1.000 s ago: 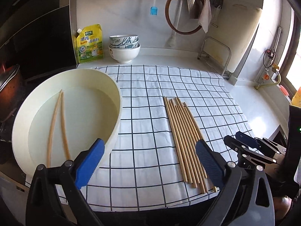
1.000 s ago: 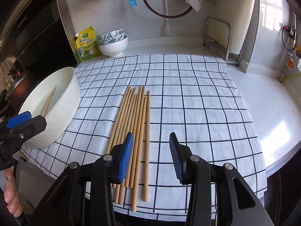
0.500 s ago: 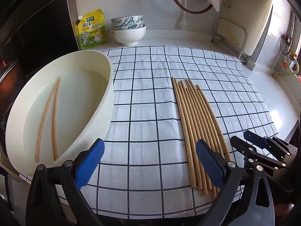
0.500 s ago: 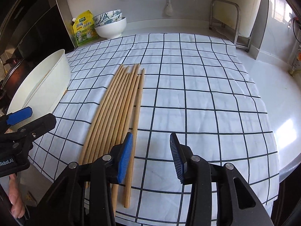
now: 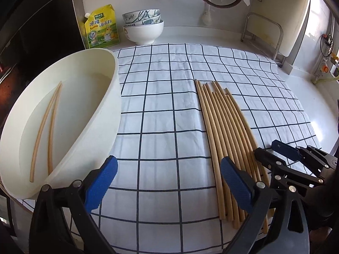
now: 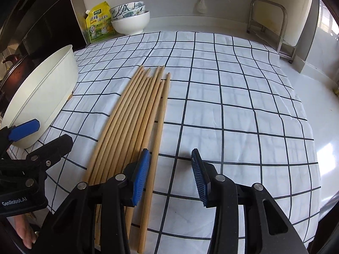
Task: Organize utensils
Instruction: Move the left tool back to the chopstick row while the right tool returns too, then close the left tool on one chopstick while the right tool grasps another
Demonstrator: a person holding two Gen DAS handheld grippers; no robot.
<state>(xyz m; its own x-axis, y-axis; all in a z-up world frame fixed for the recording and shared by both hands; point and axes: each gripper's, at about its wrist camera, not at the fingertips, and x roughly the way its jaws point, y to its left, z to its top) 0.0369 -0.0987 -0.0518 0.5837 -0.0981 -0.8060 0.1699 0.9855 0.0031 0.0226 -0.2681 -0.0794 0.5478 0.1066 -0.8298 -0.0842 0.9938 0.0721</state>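
Note:
Several wooden chopsticks (image 5: 222, 127) lie side by side on a checked cloth (image 5: 161, 97). Two more chopsticks (image 5: 44, 127) rest inside a cream basin (image 5: 114, 84) at the left. My left gripper (image 5: 169, 182) hangs open and wide over the cloth between basin and row, its right pad over the row's near ends. My right gripper (image 6: 169, 177) stands open low over the near end of the chopsticks (image 6: 135, 116). The rightmost chopstick (image 6: 156, 139) runs just inside its left pad, which does not press on it. Each gripper shows in the other's view: right gripper (image 5: 275, 152), left gripper (image 6: 40, 137).
Stacked bowls (image 5: 144, 31) and a yellow seasoning pouch (image 5: 101, 27) stand at the back against the wall. A metal rack (image 5: 262, 31) holds a board at the back right. A dark pot (image 6: 14, 72) sits beyond the basin (image 6: 42, 97). White counter runs right of the cloth.
Both grippers have come down and tipped toward the cloth, so the chopsticks and basin look larger and nearer. Neither jaw has changed its width.

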